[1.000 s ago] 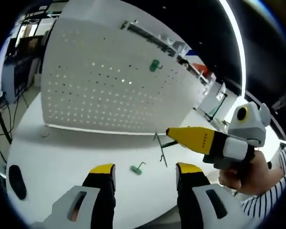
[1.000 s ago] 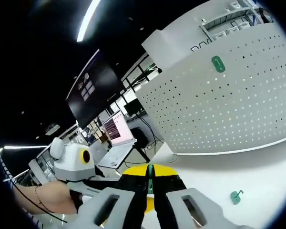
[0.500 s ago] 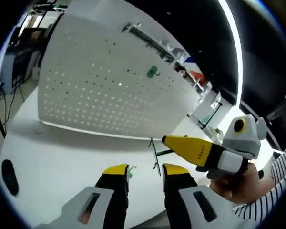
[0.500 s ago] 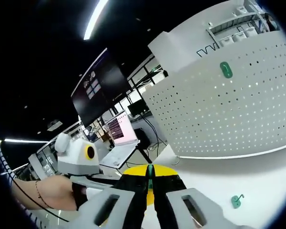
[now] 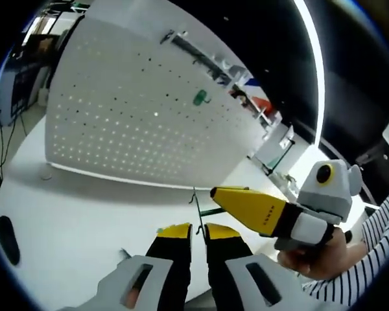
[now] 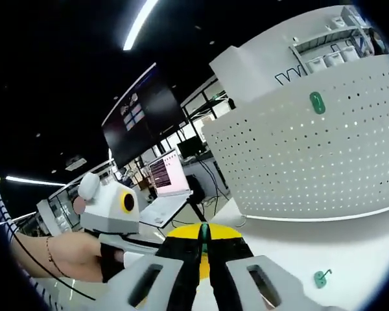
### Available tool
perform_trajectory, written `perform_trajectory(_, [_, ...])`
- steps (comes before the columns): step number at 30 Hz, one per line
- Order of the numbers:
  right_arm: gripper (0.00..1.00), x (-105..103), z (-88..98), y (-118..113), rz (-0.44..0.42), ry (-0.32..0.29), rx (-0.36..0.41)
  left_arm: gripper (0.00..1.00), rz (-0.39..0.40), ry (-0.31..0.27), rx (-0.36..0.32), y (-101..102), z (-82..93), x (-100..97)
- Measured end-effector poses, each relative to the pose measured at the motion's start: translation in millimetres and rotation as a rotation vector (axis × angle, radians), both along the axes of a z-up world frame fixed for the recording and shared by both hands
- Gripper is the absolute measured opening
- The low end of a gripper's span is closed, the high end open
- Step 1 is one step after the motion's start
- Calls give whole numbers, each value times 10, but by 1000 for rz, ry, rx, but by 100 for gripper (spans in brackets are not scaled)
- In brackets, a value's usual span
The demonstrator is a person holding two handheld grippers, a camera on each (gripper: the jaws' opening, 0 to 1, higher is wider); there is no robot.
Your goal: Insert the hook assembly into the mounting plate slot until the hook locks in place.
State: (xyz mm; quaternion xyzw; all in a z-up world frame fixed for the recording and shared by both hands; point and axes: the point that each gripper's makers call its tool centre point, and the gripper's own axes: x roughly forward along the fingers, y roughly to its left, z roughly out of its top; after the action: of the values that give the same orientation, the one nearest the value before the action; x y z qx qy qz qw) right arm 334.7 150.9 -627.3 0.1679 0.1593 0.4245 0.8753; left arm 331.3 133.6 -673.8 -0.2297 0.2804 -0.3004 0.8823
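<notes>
The white pegboard (image 5: 136, 123) stands upright on the table (image 5: 65, 214), one green hook (image 5: 200, 98) already hung. The left gripper (image 5: 198, 231) has its jaws nearly together around the thin wire hook (image 5: 196, 206). The right gripper (image 5: 230, 197) is clamped on its green base (image 6: 204, 234). The hook looks light, stiff and slippery; gripping the base seems best.

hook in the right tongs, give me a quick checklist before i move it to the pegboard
1. Right tongs shut on the green hook: ok.
2. Left tongs free of the wire hook: cannot tell; the jaws stand nearly closed beside it.
3. White pegboard upright, holes unobstructed: ok.
4. Green hook already mounted on the board, away from free holes: ok.
5. Spare green hook lying on the white table, out of the path: ok.
6. Hook locked in the board: not ok, not yet inserted.
</notes>
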Motion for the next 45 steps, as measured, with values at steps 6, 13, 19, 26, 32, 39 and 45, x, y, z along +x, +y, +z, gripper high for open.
perform_trajectory(6, [0,-29,9,13,6,-18,-11,3,6,-13,4,33,5,7])
perform_trajectory(13, [0,-56,9,40,7,-41,-34,1,25,-3,-15,66,5,5])
perform_trajectory(19, [0,-58,6,52,14,-46,-41,1,21,11,-24,71,2,-1])
perform_trajectory(26, [2,-33,33,48,24,-75,-61,1,28,-1,-49,57,34,25])
perform_trajectory(32, [13,22,273,-71,49,-7,68,1,40,-25,-8,112,8,31])
perform_trajectory(39, [14,45,111,-198,30,117,36,1,23,-151,196,216,62,103])
perform_trajectory(45, [13,-59,99,-57,78,97,39,1,8,-222,266,158,147,126])
